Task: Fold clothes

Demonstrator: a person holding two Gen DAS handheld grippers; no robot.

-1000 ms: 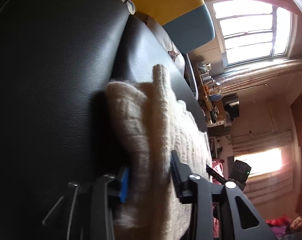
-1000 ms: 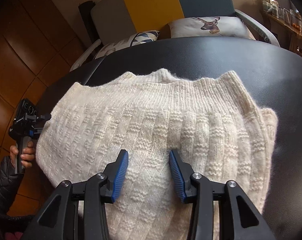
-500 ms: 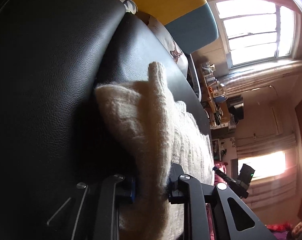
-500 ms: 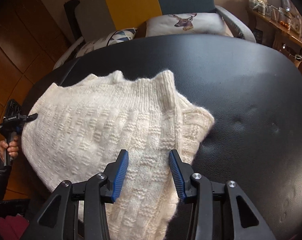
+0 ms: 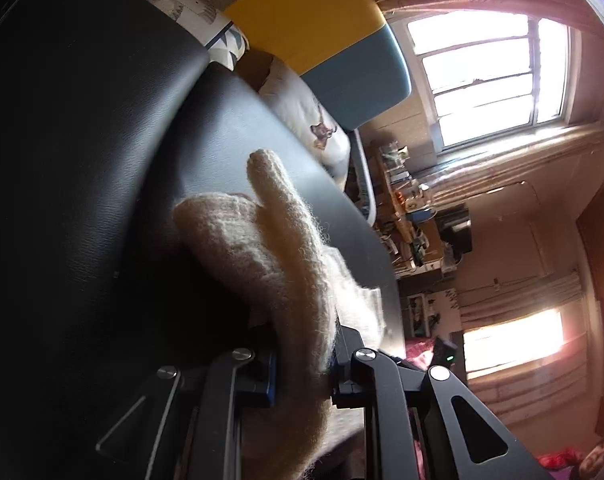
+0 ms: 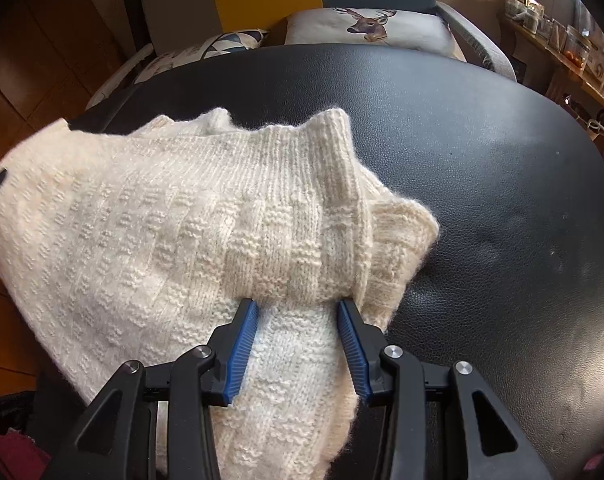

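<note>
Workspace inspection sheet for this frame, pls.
Surface: black leather-look top, bare on the right side.
Job's things: cream knit sweater, bunched, partly folded.
Clutter: nothing seen on the top.
Grippers: left gripper closing, fingers pinching a sweater edge; right gripper with sweater fabric between its fingers, grip unclear.
Cables: nothing seen.
Surroundings: deer cushion on a seat behind, bright window, cluttered shelf.

Cream basket-knit sweater (image 6: 174, 216), black table (image 6: 481, 168)
</note>
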